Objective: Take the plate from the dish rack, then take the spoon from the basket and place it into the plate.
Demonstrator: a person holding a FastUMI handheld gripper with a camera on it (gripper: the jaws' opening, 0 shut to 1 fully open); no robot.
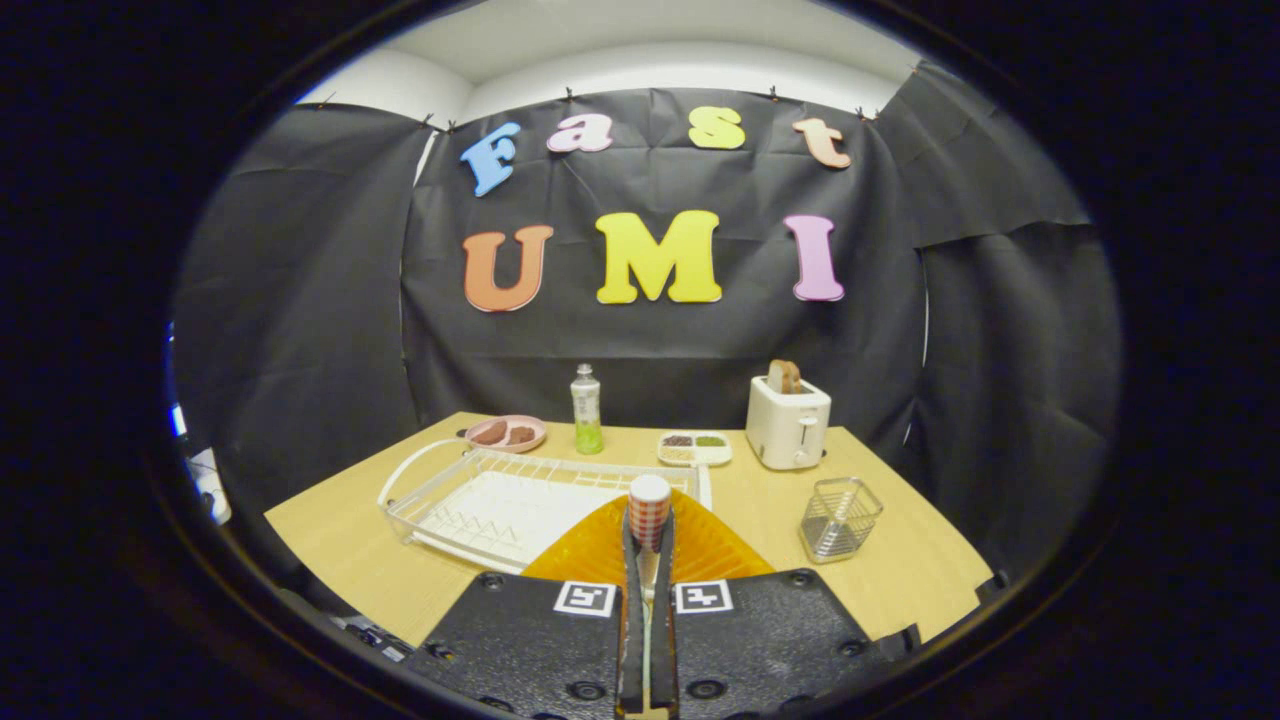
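Observation:
My gripper (650, 535) is shut on the spoon (650, 505), whose red-and-white checked handle with a white end sticks up between the fingertips. The spoon's bowl is hidden between the fingers. Right under and ahead of the fingers lies the ribbed orange plate (712, 548) on the wooden table, against the near right corner of the dish rack (480, 505). That clear rack with a white tray holds nothing. The wire basket (840, 518) stands empty to the right of the plate.
Along the back of the table (900, 570) stand a pink dish of food (506, 433), a green bottle (586, 410), a white divided dish (694, 448) and a white toaster (788, 425) with bread in it. Bare wood lies between plate and basket.

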